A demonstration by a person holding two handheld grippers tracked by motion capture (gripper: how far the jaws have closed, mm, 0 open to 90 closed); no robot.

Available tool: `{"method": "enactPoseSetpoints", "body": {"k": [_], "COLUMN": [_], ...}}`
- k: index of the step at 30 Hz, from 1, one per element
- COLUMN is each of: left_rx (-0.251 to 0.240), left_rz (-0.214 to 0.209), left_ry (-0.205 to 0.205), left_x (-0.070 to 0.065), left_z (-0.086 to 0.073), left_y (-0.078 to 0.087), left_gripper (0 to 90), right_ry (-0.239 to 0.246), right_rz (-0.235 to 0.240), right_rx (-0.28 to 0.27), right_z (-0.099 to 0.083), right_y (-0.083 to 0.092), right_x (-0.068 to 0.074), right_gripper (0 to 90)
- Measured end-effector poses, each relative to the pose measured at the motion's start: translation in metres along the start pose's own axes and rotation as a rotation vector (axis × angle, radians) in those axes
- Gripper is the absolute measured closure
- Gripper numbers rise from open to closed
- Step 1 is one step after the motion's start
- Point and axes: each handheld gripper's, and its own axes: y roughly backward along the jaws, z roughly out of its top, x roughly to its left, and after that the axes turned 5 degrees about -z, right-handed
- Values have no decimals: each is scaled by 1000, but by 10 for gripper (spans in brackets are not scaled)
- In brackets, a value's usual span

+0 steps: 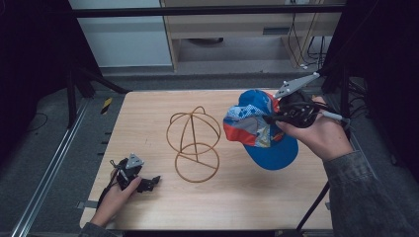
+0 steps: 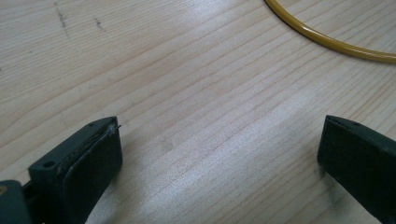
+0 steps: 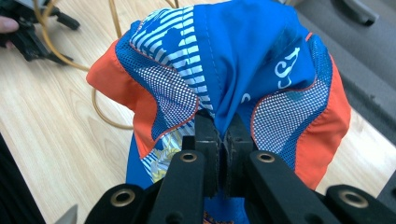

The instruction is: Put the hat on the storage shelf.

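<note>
Right hand-held gripper (image 3: pixel 223 140) clamped on the cap (image 3: pixel 233 65)
The cap hangs above the desk (image 1: pixel 148 128), right of the wire stand (image 1: pixel 193 143); the left hand-held gripper (image 2: pixel 219 154) rests open on the desk.

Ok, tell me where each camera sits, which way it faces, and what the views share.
High view: above the person's side, looking forward and down on the table; both forearms and hands enter from below, the right gripper holding the cap up beside the wire stand.
Left gripper view: on the left gripper, low over the tabletop, jaws wide apart.
Right gripper view: on the right gripper, facing its jaws pinched on the cap.
Shared: all three show the wire stand; the high and right gripper views show the cap and the left gripper.
</note>
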Motion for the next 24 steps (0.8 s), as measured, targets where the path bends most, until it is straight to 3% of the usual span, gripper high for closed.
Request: {"method": "enactPoseSetpoints", "body": {"k": [14,24], "left_rx": [0,0], "left_rz": [1,1], "left_ry": [1,3], "left_x": [0,0], "left_z": [0,0], "left_y": [0,0], "left_gripper": [0,0], "right_ry": [62,111], "right_rz": [10,28], "right_rx": [-92,-101], "right_z": [45,80], "right_y": [16,4], "right_x": [17,31], "right_gripper": [873,873]}}
